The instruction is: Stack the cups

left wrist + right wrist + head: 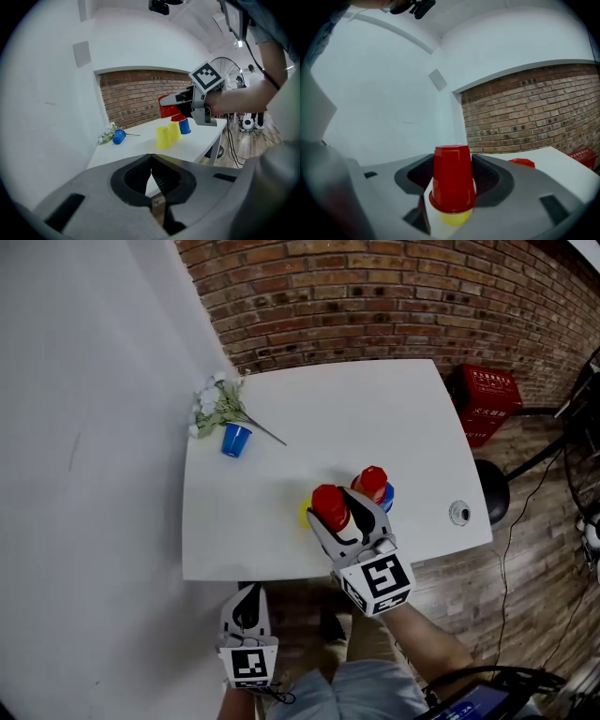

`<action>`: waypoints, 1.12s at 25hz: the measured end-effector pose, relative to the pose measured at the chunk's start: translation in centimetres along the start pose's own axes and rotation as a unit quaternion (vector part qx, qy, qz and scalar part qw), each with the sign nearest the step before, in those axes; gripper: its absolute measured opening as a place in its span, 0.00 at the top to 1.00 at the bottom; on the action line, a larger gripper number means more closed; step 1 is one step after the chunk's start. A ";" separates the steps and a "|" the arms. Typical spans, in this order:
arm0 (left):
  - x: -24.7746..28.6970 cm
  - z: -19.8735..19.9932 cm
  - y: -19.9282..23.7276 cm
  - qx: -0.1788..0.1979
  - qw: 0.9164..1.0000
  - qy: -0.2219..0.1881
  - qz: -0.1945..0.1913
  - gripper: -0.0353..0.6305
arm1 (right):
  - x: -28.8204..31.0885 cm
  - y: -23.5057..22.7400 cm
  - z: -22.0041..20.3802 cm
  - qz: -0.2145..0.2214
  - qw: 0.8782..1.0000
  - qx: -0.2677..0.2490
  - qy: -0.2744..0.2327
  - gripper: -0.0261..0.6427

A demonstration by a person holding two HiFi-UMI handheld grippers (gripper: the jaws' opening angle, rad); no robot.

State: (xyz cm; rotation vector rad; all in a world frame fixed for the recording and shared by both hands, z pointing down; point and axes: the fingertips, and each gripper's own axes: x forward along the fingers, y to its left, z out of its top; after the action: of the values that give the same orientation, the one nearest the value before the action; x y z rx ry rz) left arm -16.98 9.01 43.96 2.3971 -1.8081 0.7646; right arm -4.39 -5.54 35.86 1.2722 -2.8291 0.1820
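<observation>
- The right gripper (345, 517) pinches an upside-down red cup (452, 178) by its side walls, over a yellow cup (454, 218) on the white table (281, 549).
- The left gripper (248, 601) is pressed together and empty, below the table edge.
- The cup looks light, thin, slick and crushable, so a gentle mid-wall grip suits it.
- Another red cup (373, 481) caps a blue one (387, 495).

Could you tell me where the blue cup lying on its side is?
In the head view, the blue cup lies near the far left corner of the table, right beside the flower sprig.
</observation>
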 end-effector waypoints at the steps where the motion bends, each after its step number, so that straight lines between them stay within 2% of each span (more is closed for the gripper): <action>1: 0.1 -0.1 0.2 0.000 1.000 0.004 0.001 0.93 | 0.4 -0.1 0.1 0.000 1.000 -0.001 -0.002 0.59; 20: 2.6 -1.3 1.8 0.004 1.000 0.023 -0.007 0.93 | 3.6 -1.8 -2.3 -0.020 1.000 0.006 0.002 0.58; 22: 2.6 -1.4 1.8 -0.002 1.000 0.026 -0.007 0.93 | 3.5 -1.8 -2.7 -0.022 1.000 0.010 0.007 0.57; 25: 2.6 -1.1 1.5 -0.032 0.999 0.037 -0.008 0.93 | 3.4 -2.0 -3.1 -0.028 0.999 0.010 0.012 0.57; 28: 2.6 -1.6 1.6 -0.015 0.999 0.035 -0.010 0.93 | 3.4 -2.3 -3.5 -0.033 0.999 0.008 0.016 0.57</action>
State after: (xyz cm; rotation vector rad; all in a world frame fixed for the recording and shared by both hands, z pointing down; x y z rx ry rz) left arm -18.53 6.73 46.01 2.3367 -1.7534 0.8029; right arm -4.98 -9.12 39.86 1.3503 -2.7611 0.2208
